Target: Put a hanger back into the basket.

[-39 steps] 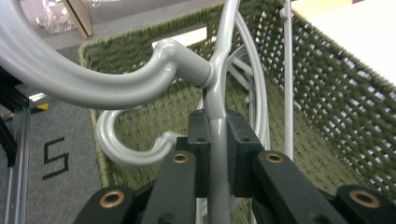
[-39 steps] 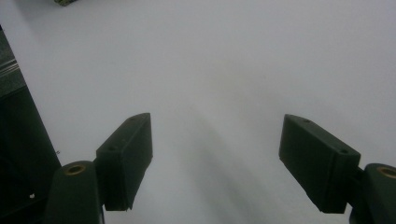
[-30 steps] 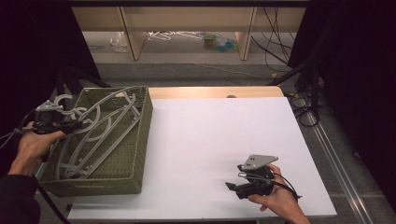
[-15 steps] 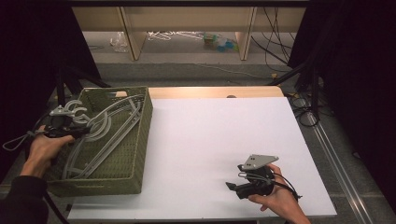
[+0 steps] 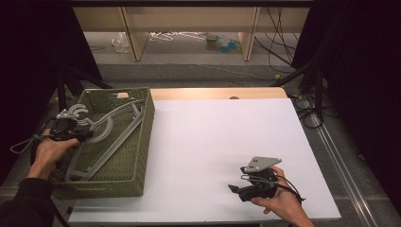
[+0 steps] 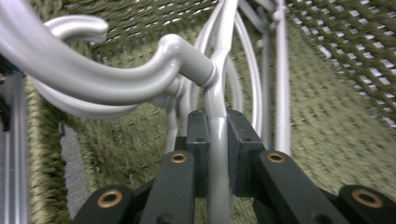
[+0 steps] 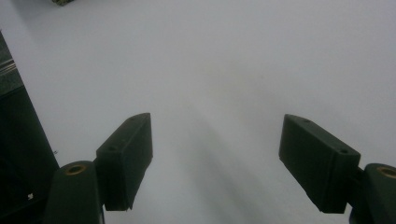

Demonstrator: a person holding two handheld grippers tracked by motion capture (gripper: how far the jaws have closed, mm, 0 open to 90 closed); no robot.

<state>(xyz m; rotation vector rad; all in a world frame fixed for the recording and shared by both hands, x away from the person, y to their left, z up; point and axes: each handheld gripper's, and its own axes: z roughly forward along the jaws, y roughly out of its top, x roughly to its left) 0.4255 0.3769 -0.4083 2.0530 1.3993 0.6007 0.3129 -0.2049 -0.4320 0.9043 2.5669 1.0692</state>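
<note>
Gripping a grey plastic hanger [image 6: 218, 140] just below its neck, the left gripper [image 6: 218, 154] has its jaws closed tight on the thin bar, pads pressed against both sides. That hanger lies with several others inside the green woven basket [image 5: 142, 142] at the left end of the bench [image 5: 227, 142]. Hooks and arms of the neighbouring hangers [image 5: 113, 125] cross over and beside the held one, so a tangle is the likely fault. Judgement: the lift should go straight up and slowly, with the bar kept square between the pads so it cannot swivel, and should pause if a second hanger rises with it. The right gripper [image 5: 246, 189] rests low on the white bench surface, well apart from the basket, jaws wide open and holding nothing.
</note>
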